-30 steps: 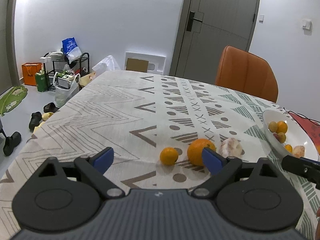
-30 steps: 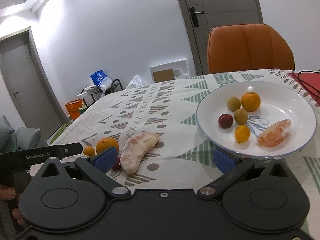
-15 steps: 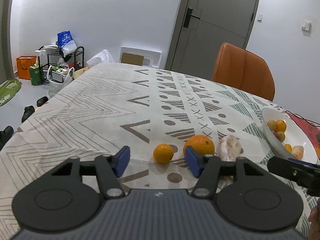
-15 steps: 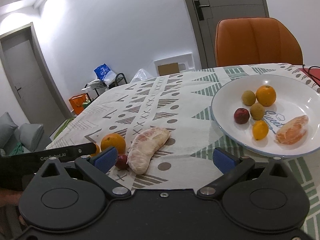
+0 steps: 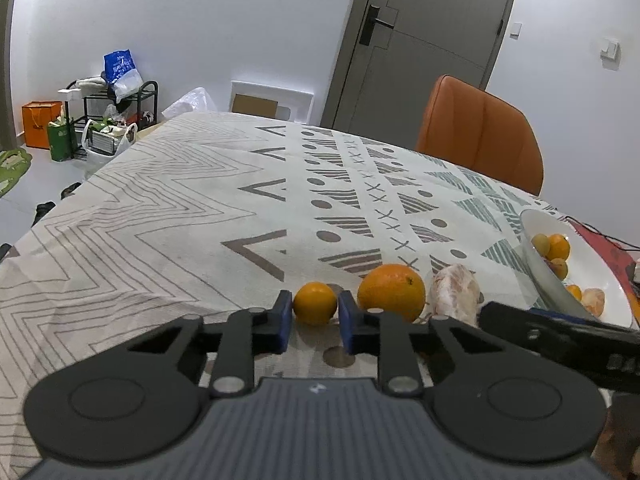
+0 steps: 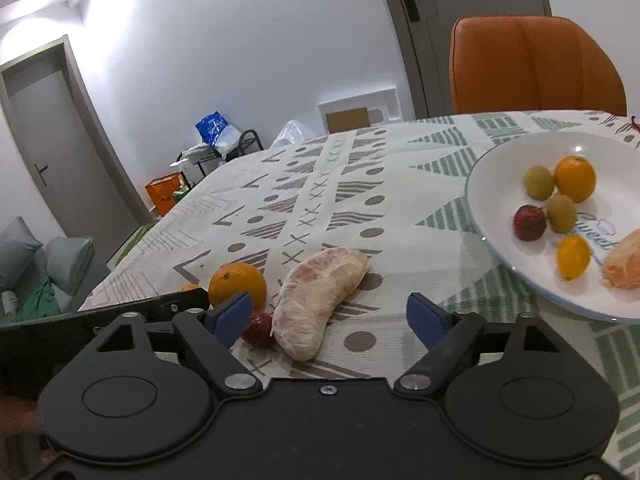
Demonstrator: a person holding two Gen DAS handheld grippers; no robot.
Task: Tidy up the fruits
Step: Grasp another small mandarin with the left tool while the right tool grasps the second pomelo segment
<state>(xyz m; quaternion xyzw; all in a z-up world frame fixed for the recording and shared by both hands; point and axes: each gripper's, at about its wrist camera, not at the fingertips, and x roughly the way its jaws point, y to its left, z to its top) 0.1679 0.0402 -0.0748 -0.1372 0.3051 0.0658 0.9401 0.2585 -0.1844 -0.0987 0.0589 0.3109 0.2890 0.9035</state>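
Patterned tablecloth (image 5: pixel 168 216) covers the table, orange chair (image 5: pixel 480 132) at its far side. Your left gripper (image 5: pixel 315 318) sits low at the cloth, blue pads narrowed on either side of the small orange (image 5: pixel 315 303), at or near contact; can't confirm a firm pinch. Just right of it: big orange (image 5: pixel 391 291), then the peeled pomelo segment (image 5: pixel 456 294). Your right gripper (image 6: pixel 330 316) is spread wide, empty, pomelo segment directly ahead between its fingers. White plate (image 6: pixel 496 184) with fruit sits to the right.
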